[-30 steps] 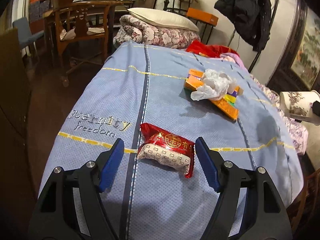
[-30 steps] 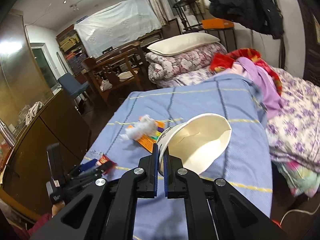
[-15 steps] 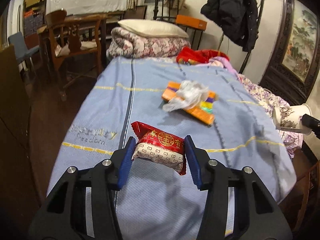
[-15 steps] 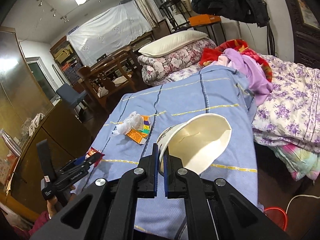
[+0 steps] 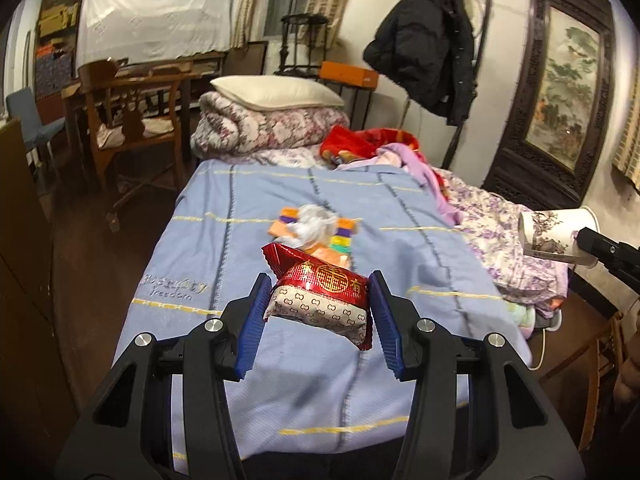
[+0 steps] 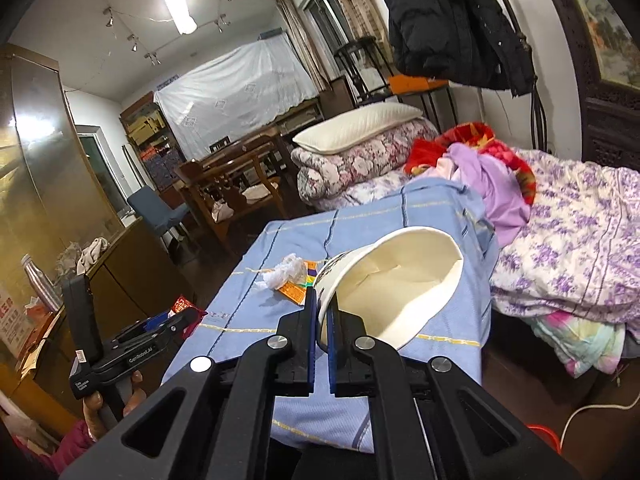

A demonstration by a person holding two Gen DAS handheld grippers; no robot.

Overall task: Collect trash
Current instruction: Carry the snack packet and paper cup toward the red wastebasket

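— What might go wrong?

— My left gripper is closed on the red snack packet, lifted above the bed's near end. It's slippery foil pinched at its sides, so I think it could slide out. My right gripper pinches the paper cup's thin rim, and the cup could buckle or tip.

— Any writing?

— "freedom" on the blanket; a gold double-happiness sign on the packet.

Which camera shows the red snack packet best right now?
Left wrist: the red snack packet sits large and centred, clamped between the left gripper pads. The right wrist view catches only a small red corner beyond that gripper.
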